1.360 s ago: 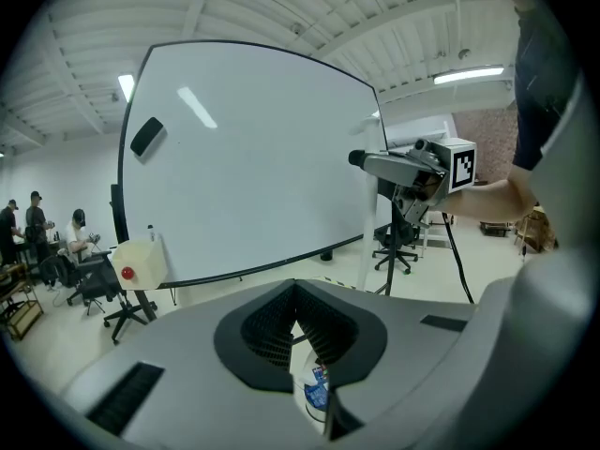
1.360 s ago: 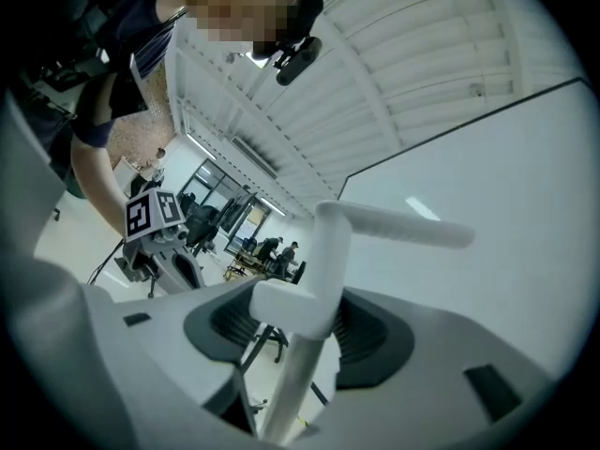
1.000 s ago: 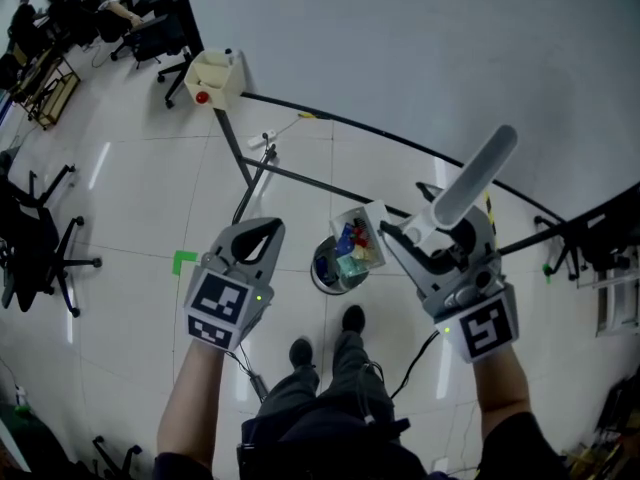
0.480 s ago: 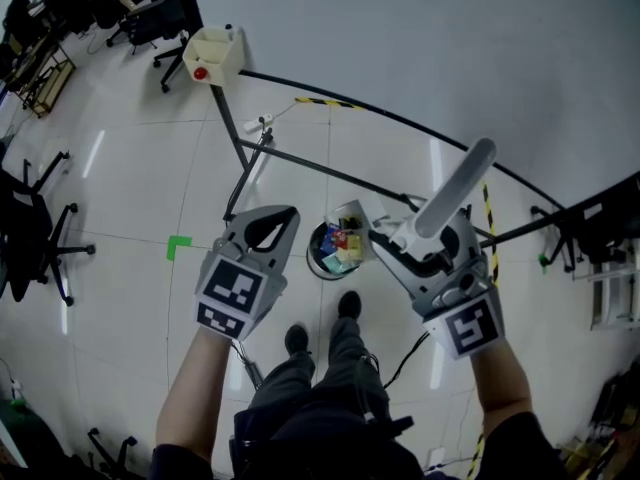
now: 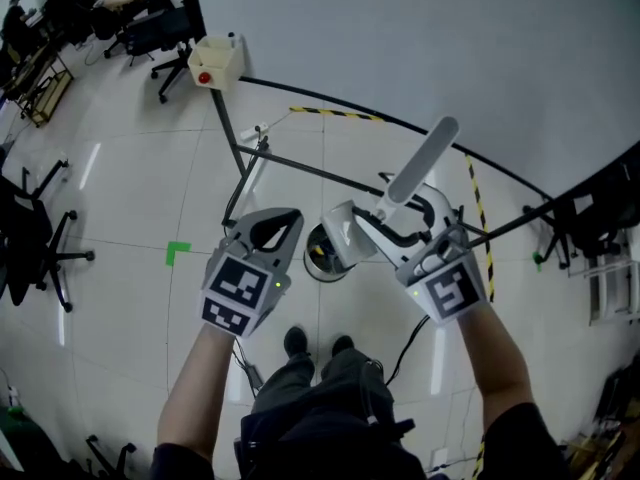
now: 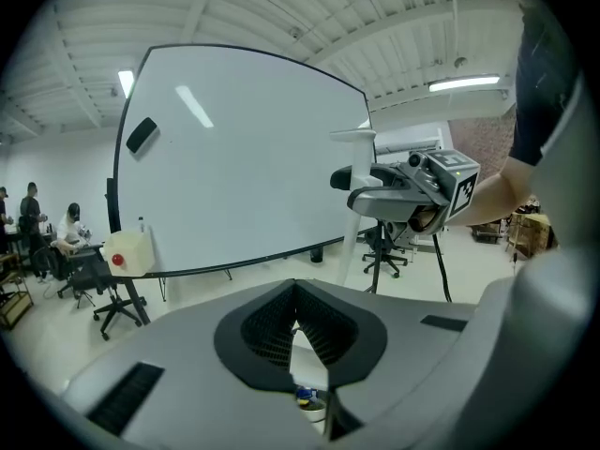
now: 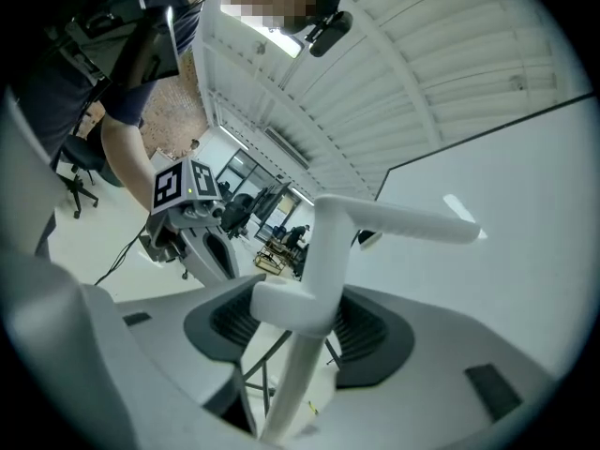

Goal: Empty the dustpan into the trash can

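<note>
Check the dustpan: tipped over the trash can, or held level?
Tipped. In the head view the dustpan shows its underside, mouth angled down over the trash can, handle in the right gripper. Emptied: cannot tell.

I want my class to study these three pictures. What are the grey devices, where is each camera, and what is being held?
A person holds a grey two-jaw gripper in each hand; there is no robot arm. The head view comes from a camera on the person's head, looking down at the pale tiled floor. The other two cameras ride on the grippers. The right gripper is clamped on the handle of a white long-handled plastic dustpan, whose pan hangs over a small round trash can beside the person's feet. The left gripper is shut and empty. A large whiteboard stands behind.
</note>
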{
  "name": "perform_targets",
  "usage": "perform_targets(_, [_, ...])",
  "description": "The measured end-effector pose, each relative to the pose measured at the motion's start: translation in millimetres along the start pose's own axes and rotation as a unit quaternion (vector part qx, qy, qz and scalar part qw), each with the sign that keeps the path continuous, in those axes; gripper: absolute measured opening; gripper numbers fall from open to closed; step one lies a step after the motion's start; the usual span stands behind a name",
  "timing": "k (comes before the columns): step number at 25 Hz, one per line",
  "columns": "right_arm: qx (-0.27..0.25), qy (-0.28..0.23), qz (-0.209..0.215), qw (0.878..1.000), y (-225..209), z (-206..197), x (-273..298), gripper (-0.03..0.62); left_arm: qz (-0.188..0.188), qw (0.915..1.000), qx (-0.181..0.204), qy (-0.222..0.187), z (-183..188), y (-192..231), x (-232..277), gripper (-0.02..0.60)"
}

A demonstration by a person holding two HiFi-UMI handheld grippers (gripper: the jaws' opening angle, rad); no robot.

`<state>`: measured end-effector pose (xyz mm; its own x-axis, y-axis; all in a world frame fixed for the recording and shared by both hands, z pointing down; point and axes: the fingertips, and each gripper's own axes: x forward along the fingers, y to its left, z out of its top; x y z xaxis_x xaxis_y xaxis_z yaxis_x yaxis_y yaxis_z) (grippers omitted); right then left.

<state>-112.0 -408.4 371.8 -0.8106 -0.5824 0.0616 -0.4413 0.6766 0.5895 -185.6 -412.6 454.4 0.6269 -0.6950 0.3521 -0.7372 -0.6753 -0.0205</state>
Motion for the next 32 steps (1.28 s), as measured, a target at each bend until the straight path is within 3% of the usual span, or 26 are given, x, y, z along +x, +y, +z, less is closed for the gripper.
perform_targets(14, [0.026,-0.027,0.019,0.999,9.9,0.4,-11.4,0.239,0.049,0.9978,-0.039,0.023,-6.1,-61.7,-3.3,-0.008])
perform_targets(24, [0.033,-0.012,0.034,0.999,24.2,1.6,-3.5,0.238,0.095,0.995,-0.03,-0.003,30.8,-51.1,-25.9,-0.008])
perform_targets(32, [0.046,-0.001,0.033,0.998,15.8,-4.7,0.6,0.235,0.115,0.993,-0.025,-0.011,26.8,-46.2,-33.6,-0.008])
